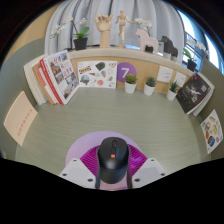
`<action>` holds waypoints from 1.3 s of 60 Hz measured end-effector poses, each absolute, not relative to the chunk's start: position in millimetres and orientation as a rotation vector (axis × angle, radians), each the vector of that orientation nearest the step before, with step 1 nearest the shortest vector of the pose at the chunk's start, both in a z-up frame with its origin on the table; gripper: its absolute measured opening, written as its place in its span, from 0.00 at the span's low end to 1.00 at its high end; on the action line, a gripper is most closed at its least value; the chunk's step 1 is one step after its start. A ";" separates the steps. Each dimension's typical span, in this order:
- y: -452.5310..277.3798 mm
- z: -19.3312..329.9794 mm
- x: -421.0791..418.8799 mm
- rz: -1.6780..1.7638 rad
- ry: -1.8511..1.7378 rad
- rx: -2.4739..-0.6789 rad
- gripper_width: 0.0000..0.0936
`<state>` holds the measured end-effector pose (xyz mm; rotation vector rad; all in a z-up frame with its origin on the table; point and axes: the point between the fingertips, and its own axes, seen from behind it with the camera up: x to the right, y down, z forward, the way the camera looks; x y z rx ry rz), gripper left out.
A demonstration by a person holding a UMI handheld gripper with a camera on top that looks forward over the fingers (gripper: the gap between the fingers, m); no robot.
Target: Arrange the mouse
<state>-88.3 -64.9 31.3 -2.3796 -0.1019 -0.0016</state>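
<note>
A pale green-grey tabletop (100, 115) is carrying everything here, with a round purple mat (92, 143) lying at its near edge and a black mouse (111, 160) sitting on that mat, flanked by the jaws. Along the far edge, magazines and printed cards (97, 72) are leaning in a row, joined by a purple card with a white 7 (125, 72) and two small potted plants (130, 84). More booklets (58, 76) are standing by the far left corner, and a framed picture (211, 131) is leaning at the right edge.
</note>
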 end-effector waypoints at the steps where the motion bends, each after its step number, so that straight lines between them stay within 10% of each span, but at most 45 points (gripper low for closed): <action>1: -65.8 26.1 -89.0 0.001 -0.100 -2.385 0.38; 29: -76.0 -15.2 -105.6 0.073 -0.068 -2.409 0.56; 38: -79.0 -9.9 -110.6 0.042 -0.095 -2.432 0.84; 78: -194.4 217.7 -118.1 -0.059 0.070 -2.195 0.92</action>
